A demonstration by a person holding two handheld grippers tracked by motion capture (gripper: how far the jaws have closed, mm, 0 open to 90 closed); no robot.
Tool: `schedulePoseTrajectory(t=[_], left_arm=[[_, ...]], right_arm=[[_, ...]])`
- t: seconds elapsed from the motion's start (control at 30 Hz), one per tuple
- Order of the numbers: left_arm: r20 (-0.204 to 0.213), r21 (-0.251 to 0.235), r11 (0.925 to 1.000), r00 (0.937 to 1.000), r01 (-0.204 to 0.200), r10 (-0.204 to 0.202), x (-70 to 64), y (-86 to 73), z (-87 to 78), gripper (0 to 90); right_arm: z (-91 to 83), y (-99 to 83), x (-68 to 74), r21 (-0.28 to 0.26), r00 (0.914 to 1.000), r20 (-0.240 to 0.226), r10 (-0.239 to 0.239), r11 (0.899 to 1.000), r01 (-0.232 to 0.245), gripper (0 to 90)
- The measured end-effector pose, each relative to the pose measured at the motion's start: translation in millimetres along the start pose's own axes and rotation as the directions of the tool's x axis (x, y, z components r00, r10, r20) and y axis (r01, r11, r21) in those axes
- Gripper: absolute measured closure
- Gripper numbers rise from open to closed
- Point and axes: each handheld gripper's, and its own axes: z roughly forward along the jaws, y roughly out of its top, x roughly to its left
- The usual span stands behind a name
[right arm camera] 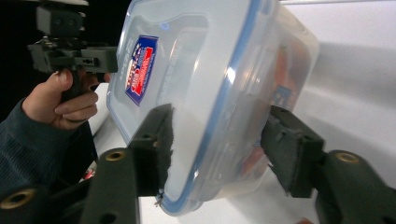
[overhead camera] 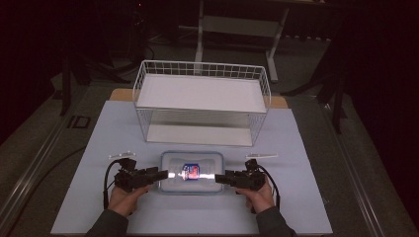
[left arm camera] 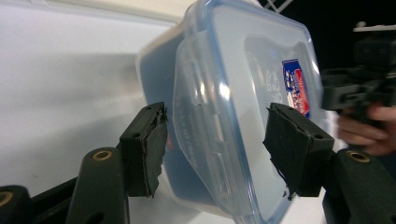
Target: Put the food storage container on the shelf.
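Work in hand: both grippers are closing in on a lidded plastic food container [overhead camera: 191, 172], one at each short end, as if readying a two-handed lift.

Container position: it is sitting on the pale table [overhead camera: 99, 148], just in front of the white wire shelf rack [overhead camera: 201, 101], between the two hands.

Left gripper [overhead camera: 160, 175]: its jaws are standing open, straddling the container's left end; in the left gripper view [left arm camera: 212, 149] the pads are showing a gap on both sides of the lid edge, so nothing is being held.

Right gripper [overhead camera: 221, 178]: its jaws are likewise standing wide around the right end [right arm camera: 217, 149]; they are gripping nothing, as far as I can tell.

Progress: I judge the approach is finishing; clamping, lifting and placing are all remaining.

Container contents: the blue-rimmed lid is sitting on, bearing a red-and-blue label [overhead camera: 190, 171]. Through the cloudy wall, reddish and blue shapes are showing in the right gripper view; what they are, I cannot tell.

Rack contents: both shelves are looking bare.
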Motion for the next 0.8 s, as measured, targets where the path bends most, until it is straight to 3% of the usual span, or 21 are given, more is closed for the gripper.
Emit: schedulePoseTrajectory(t=[0.03,0.17,0.27,0.43,0.8], left_arm=[[0.026,0.006,1.0000,0.9997,-0.003,0.003,1.4,0.2,-0.6,45.0],[0.048,0.021,0.9998,0.9988,0.002,-0.003,3.4,0.4,-1.1,45.7],[0.039,0.036,0.9991,0.9990,-0.021,0.020,0.4,1.0,-2.4,46.4],[0.025,0.044,0.9987,0.9994,-0.024,0.023,-3.4,0.6,-4.2,47.3],[-0.006,0.035,0.9975,0.9980,-0.062,0.063,-14.1,-1.1,-8.2,48.5]], right_arm=[[-0.3,-0.1,0.9,0.001,0.9999,0.001,-0.010,1.000,0.010,45.6],[-0.2,-0.3,0.7,-0.004,1.0000,-0.002,-0.007,1.000,0.007,46.3],[-1.2,-0.1,0.4,-0.005,0.9999,-0.013,0.007,1.000,-0.008,48.5],[-2.6,-0.8,3.0,-0.008,0.9996,-0.008,0.028,1.000,-0.028,50.0],[-6.8,-2.5,11.4,0.003,0.9998,0.017,0.005,1.000,-0.005,52.3]])
